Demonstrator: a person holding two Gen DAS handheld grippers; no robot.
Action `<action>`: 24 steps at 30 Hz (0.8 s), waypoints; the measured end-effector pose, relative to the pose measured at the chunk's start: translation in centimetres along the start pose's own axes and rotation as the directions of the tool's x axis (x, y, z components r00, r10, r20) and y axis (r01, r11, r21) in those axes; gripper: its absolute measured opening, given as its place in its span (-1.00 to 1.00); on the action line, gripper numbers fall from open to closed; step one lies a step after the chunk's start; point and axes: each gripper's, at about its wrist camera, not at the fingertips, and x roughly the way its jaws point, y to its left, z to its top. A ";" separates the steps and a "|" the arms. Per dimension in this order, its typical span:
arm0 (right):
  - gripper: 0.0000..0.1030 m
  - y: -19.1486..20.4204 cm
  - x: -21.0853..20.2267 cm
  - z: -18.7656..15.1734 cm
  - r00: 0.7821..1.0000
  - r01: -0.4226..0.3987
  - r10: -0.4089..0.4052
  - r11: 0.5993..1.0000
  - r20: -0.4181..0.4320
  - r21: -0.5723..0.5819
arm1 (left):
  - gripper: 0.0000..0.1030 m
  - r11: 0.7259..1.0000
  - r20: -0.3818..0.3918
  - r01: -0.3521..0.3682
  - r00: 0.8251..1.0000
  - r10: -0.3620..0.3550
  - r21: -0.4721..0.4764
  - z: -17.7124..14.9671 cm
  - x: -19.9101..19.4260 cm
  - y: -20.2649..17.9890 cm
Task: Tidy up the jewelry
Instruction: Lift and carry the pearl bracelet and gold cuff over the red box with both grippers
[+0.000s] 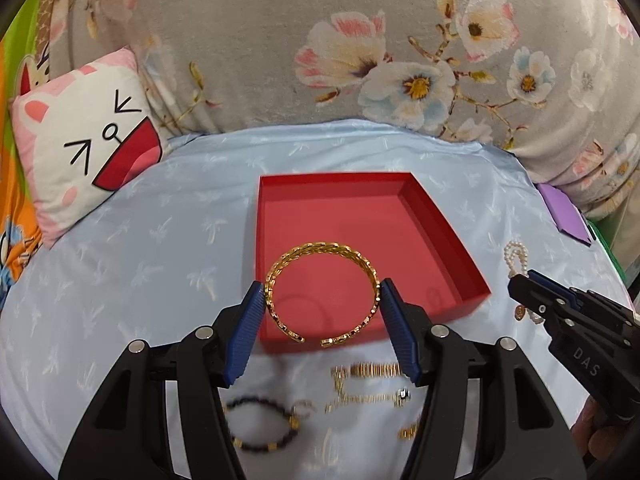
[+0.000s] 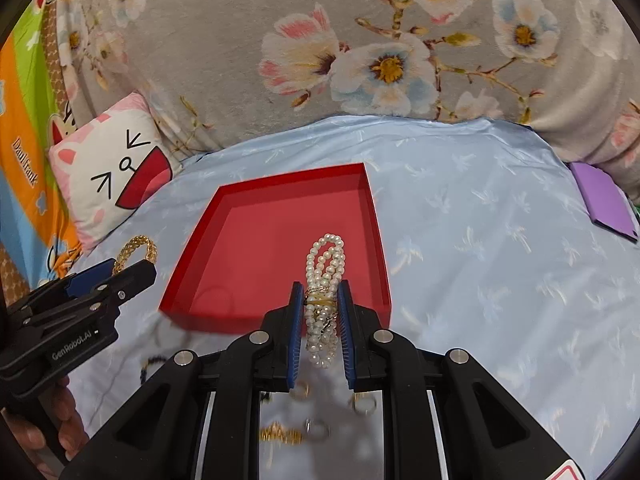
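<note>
left gripper [image 1: 322, 300]: fingers stand roughly half apart, pads pressed on the gold bangle [image 1: 322, 280] at 9 and 3 o'clock of its ring, open gap toward 6 o'clock. the bangle hangs clear of the bed, over the near edge of the red tray [image 1: 440, 216]. risk, as i judge it: the hold is only two small contacts on a hard curved rim, so a tilt or jolt could let the ring pivot or pop out and drop short of the tray, onto the loose pieces below, among them the dark bead bracelet [image 1: 262, 424] at 7 o'clock.

right gripper [image 2: 320, 312]: fingers nearly closed, clamped on the bundled pearl strand [image 2: 325, 280] at its banded middle; loops stick out toward 12 o'clock over the tray's floor, and the tail hangs at 6 o'clock. risk: the beads are round and slick, so the bundle could slide through or a loop could snag the tray wall on release.

both grippers sit close together above one tray; collision seems possible.
</note>
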 end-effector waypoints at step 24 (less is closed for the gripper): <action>-0.69 -0.6 17.4 8.1 0.986 -0.033 0.035 0.999 -0.161 0.013 | 0.10 0.999 -0.108 -0.003 0.994 -0.001 -0.036 6.5 15.2 1.3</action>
